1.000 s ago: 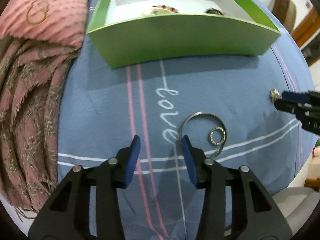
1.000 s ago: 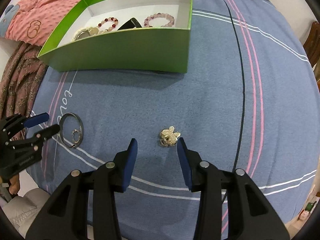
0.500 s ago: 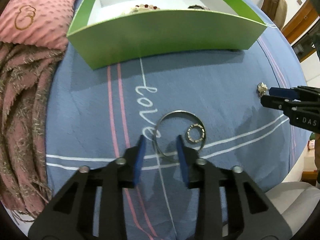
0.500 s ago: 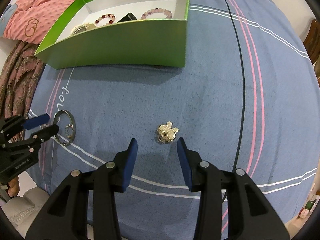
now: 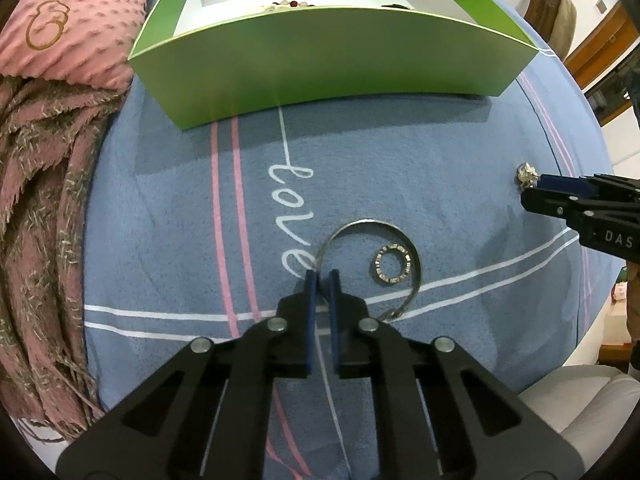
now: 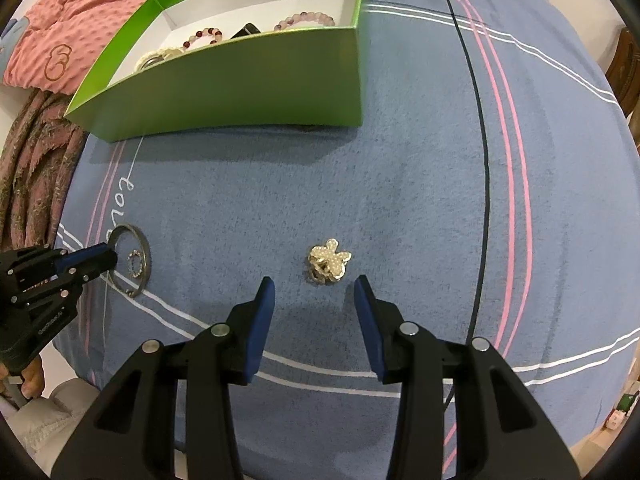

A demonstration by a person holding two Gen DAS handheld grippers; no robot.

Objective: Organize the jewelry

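Observation:
A large silver bangle (image 5: 368, 222) lies on the blue cloth with a small crystal ring (image 5: 394, 247) inside its loop. My left gripper (image 5: 322, 276) points down at it, jaws closing tight, the bangle's left rim pinched between the pads. The right wrist view shows that same grip (image 6: 108, 258) on the bangle (image 6: 140, 236). A gold, pearl-studded brooch (image 6: 329, 262) rests just beyond my right gripper (image 6: 314, 304), which stands open above the cloth, touching nothing. The green box (image 5: 320, 60) behind holds bead bracelets (image 6: 202, 36).
The blue striped cloth (image 5: 180, 200) with "love" lettering covers the surface. A pink dotted blanket (image 5: 80, 20) and a fringed brownish-pink scarf (image 5: 36, 200) lie at its left edge. The cloth drops off at the near and right sides.
My left gripper's jaws went from wide apart to shut on the bangle's left rim, after shifting onto it. The right gripper stayed open near the brooch.

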